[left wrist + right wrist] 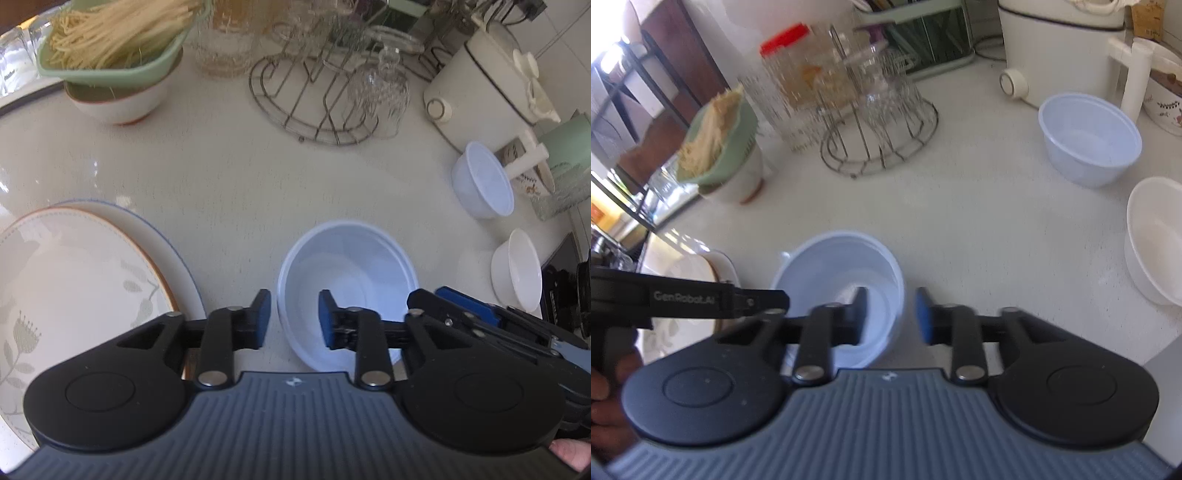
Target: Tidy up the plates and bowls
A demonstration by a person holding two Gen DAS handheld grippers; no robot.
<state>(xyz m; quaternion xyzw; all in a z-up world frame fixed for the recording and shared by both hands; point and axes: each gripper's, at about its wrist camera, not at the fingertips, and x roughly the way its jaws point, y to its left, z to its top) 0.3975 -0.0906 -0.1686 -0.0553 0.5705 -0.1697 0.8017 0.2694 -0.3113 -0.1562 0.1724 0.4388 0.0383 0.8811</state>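
A white plastic bowl stands on the pale counter between both grippers. My left gripper is open, and the bowl's left rim passes between its blue pads without touching them. My right gripper is open too and straddles the bowl's right rim. Each gripper shows in the other's view: the right gripper and the left gripper. Left of the bowl lie stacked floral plates. A second plastic bowl and a white ceramic bowl sit to the right.
At the back stand a wire rack with an upturned glass, a green basket of noodles resting on a bowl, glass jars and a white cooker. A hand holds the left gripper.
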